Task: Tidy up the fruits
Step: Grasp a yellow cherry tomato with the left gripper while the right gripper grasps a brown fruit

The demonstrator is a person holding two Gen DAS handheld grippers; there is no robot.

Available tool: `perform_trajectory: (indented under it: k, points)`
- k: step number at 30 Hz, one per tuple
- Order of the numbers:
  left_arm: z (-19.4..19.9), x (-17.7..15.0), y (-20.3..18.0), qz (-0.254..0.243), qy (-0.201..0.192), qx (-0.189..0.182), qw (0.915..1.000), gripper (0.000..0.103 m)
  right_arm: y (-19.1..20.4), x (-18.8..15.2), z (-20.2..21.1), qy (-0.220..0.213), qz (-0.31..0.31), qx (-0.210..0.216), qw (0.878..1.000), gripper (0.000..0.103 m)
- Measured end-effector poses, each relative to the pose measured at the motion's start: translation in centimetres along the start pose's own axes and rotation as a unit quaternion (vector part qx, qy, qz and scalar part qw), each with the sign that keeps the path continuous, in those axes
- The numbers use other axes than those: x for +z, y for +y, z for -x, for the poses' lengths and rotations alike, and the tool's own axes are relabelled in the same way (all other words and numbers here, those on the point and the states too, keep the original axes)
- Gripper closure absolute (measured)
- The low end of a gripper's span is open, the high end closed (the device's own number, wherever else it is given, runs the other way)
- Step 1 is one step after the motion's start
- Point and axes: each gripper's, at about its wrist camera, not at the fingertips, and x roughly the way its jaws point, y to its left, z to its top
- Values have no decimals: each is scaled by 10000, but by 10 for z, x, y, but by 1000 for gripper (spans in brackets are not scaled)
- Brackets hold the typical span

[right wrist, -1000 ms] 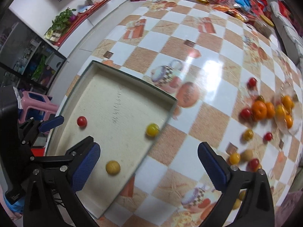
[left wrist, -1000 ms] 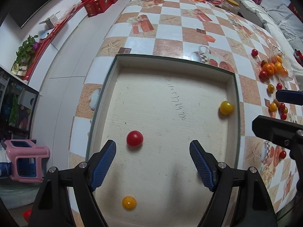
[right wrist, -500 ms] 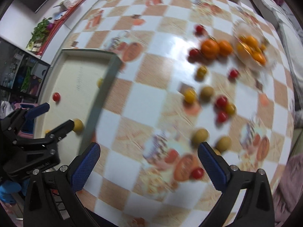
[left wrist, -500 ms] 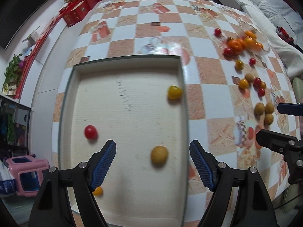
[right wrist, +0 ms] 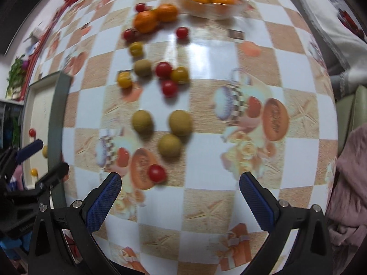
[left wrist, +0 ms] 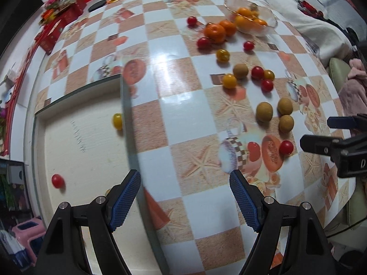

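A shallow cream tray (left wrist: pixel 75 151) lies at the left, holding a red tomato (left wrist: pixel 57 180) and a yellow tomato (left wrist: pixel 117 121). Loose fruit lies on the checkered table: three brown longans (right wrist: pixel 169 145), a red tomato (right wrist: pixel 157 173) nearest the right gripper, several red and yellow tomatoes (right wrist: pixel 169 88), and two oranges (right wrist: pixel 146 21). A glass bowl (right wrist: pixel 238 9) holds oranges at the far side. My left gripper (left wrist: pixel 184 199) is open and empty over the tray's right edge. My right gripper (right wrist: pixel 180 202) is open and empty, short of the longans.
The tray's dark right rim (left wrist: pixel 128 123) stands up between the tray and the loose fruit. Red boxes (left wrist: pixel 57 27) and packets sit at the table's far left end. A pink cloth (right wrist: pixel 346 183) and a sofa lie past the table's right edge.
Both grippers have swung right, from over the tray toward the loose fruit. The tray has slid to the left of both views. Both stay open and empty.
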Motion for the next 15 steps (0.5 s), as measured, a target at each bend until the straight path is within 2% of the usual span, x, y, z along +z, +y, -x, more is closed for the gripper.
perform_trajectory:
  k: [3,11,13,15]
  points:
    - [-5,11,-6,-41,-13,19,10000,22,-10,3,-2,0,-109,16,9999,0]
    - [-23,61,-2,223,-126,-5,9997,22,-16,20,-9,-63,-81,158,9998,3]
    - [-28,71,-3,195,-130,-34,9997,22,-15,24,-11,-41,-24,217,9998,11]
    - [-33,81,-7,109,-140,-48,9998,22,-12,30,-17,39,48,248,9997,28]
